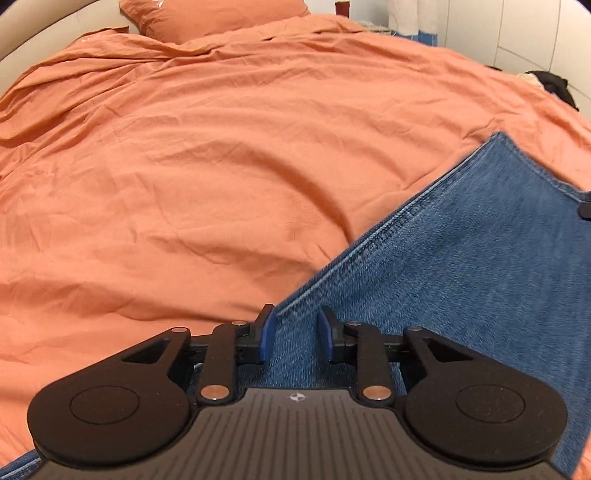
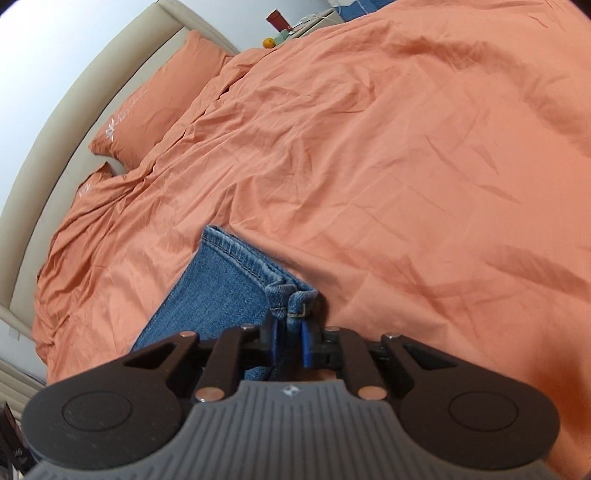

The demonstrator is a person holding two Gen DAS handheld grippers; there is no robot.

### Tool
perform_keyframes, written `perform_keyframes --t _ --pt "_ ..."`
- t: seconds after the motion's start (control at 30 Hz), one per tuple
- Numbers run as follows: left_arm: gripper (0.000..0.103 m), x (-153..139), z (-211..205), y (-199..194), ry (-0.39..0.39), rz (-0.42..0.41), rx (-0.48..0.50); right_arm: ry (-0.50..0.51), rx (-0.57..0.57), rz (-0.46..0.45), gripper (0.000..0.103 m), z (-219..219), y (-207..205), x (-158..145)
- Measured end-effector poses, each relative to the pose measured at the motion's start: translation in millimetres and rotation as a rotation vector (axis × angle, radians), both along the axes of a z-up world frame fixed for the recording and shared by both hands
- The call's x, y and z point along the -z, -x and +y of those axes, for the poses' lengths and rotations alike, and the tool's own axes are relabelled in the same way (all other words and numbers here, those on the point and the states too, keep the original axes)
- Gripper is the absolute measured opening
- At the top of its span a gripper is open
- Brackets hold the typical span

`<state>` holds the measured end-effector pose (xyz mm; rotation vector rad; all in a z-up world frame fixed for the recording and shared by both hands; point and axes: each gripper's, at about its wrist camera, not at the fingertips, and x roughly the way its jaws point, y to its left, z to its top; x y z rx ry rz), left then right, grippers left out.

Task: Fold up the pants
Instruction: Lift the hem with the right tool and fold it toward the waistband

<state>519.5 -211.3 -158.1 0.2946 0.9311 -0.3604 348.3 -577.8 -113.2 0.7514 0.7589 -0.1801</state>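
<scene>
Blue denim pants (image 1: 461, 266) lie on an orange bed cover (image 1: 221, 166). In the left wrist view a pant leg runs from my left gripper (image 1: 297, 334) up to the right, its hem at the far end. The left gripper is open, its blue pads either side of the denim edge, not pinching it. In the right wrist view my right gripper (image 2: 290, 341) is shut on a bunched corner of the pants (image 2: 229, 284) by the hem. The orange bed cover (image 2: 406, 166) fills the rest of that view.
Orange pillows (image 2: 155, 107) lie against a beige headboard (image 2: 74, 110) at the far end. A nightstand with a red box (image 2: 277, 19) stands beyond the bed. Dark clothing (image 1: 554, 86) lies at the bed's far right edge.
</scene>
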Motion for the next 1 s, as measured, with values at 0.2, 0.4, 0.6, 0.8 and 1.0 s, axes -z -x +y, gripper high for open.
perform_keyframes --t 0.2,0.4,0.6,0.8,1.0 --pt "0.03 -15 -11 21 -0.061 -0.07 0.028 0.04 0.003 0.033 0.006 5 -7 -2" --pt "0.021 -29 -17 80 -0.058 -0.003 0.175 0.091 -0.028 0.034 0.005 10 -7 -21" --pt "0.012 -22 -20 126 -0.002 0.083 0.196 0.162 -0.059 0.005 0.004 24 -9 -57" --pt "0.004 -29 -14 162 0.106 0.142 0.208 0.261 -0.118 -0.042 0.004 56 -8 -107" --pt "0.013 -70 34 194 0.144 0.075 0.164 0.352 -0.214 -0.157 0.004 110 4 -172"
